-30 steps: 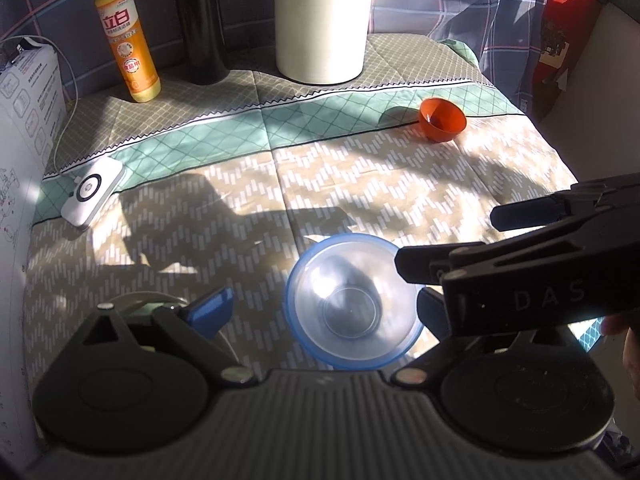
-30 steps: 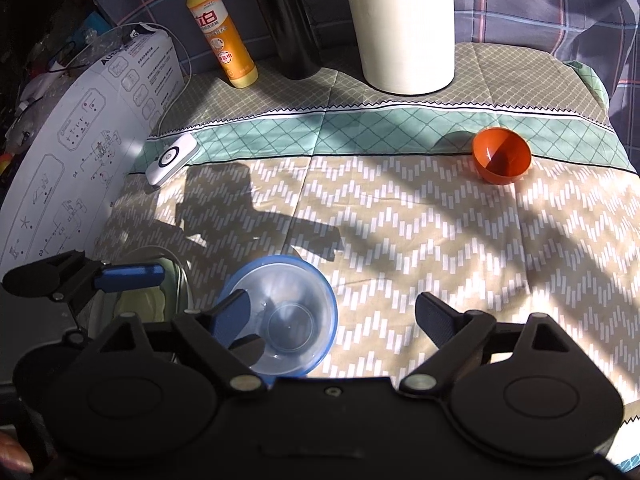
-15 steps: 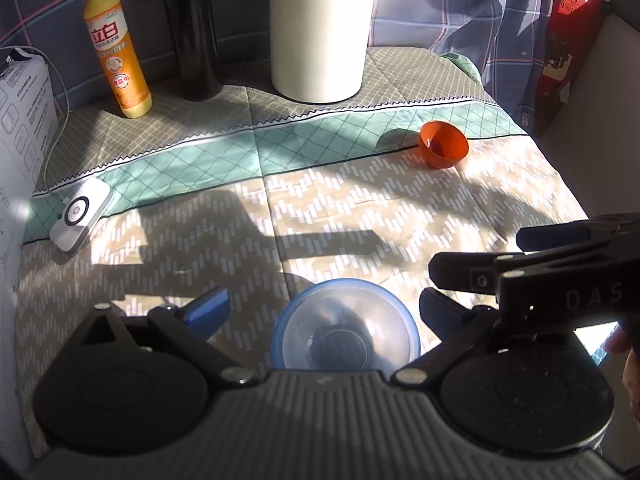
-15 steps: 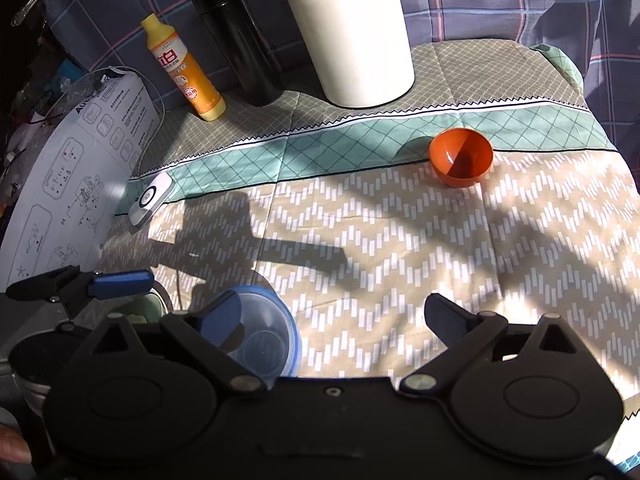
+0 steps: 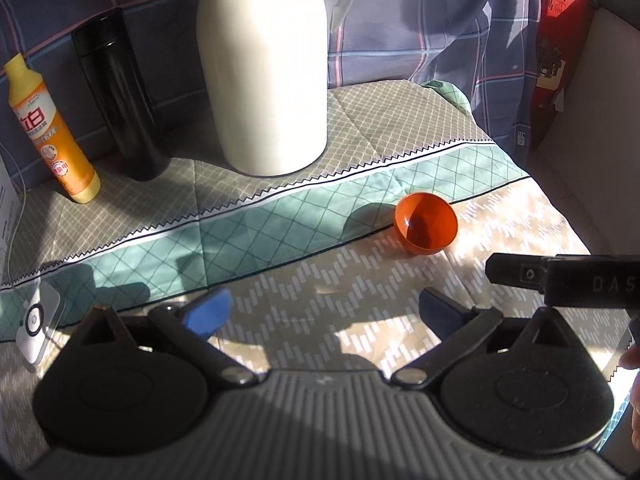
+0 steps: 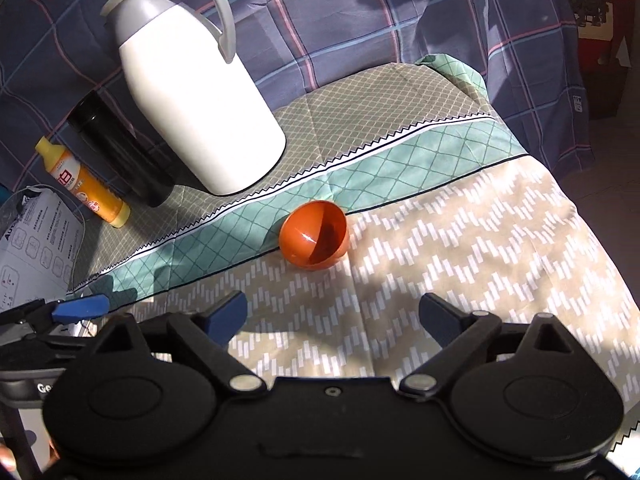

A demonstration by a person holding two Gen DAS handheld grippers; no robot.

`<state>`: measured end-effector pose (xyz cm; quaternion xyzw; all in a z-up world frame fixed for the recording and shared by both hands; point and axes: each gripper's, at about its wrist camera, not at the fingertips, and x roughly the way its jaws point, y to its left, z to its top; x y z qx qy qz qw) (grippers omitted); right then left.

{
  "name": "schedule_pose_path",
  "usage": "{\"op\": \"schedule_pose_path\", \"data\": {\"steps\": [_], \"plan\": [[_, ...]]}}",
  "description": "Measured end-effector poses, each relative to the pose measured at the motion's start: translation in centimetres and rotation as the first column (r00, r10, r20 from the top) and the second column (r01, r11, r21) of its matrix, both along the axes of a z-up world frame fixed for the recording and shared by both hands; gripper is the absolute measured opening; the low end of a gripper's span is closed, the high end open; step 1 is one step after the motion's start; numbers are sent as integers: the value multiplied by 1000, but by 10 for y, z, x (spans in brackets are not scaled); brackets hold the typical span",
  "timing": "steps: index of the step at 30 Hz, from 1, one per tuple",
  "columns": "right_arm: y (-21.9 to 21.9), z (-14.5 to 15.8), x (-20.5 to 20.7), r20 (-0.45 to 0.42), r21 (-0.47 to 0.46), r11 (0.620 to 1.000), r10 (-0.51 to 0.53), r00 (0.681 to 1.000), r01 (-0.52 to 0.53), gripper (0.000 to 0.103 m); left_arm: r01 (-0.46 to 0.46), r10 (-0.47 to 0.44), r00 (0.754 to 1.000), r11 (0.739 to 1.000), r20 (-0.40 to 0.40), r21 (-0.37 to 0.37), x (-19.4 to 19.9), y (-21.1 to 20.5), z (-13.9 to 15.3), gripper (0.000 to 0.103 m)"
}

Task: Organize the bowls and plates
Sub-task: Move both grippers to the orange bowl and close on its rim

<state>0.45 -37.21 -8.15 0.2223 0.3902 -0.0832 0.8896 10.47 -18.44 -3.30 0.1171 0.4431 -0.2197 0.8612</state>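
A small orange bowl (image 5: 426,226) sits on the patterned tablecloth (image 5: 304,280) where the green band meets the beige zigzag part. In the right wrist view the orange bowl (image 6: 314,236) appears tipped, its mouth turned sideways. My left gripper (image 5: 324,314) is open and empty, short of the bowl and a little to its left. My right gripper (image 6: 332,316) is wide apart with its jaws closing; only cloth lies between them, and the bowl is ahead of it. One gripper shows at the edge of the other's view.
A white thermos jug (image 5: 264,68), a black flask (image 5: 116,100) and a yellow detergent bottle (image 5: 52,136) stand along the back. A white device (image 5: 36,328) and a printed sheet (image 6: 32,248) are at the left. The table drops off on the right.
Both grippers have moved forward over the table. The clear blue-rimmed bowl has slipped out of both views below. The orange bowl is nearer, and the right wrist view has rolled.
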Motion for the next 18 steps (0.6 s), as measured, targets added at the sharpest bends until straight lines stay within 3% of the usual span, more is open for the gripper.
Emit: {"op": "schedule_pose_path", "data": {"steps": [4, 9, 14, 18], "plan": [[-25, -10, 14, 28, 30, 998, -60, 998, 60, 78, 11, -11, 1000, 1000, 5, 13, 18, -29, -12, 99], [-45, -28, 39, 14, 82, 992, -98, 995, 97, 51, 11, -10, 1000, 999, -24, 53, 40, -60, -31, 79], [-53, -37, 59, 22, 134, 988, -85, 996, 82, 44, -1, 4, 998, 999, -59, 51, 59, -78, -43, 64], [-51, -48, 77, 29, 171, 985, -40, 999, 35, 22, 24, -19, 996, 998, -82, 61, 64, -92, -54, 50]]}}
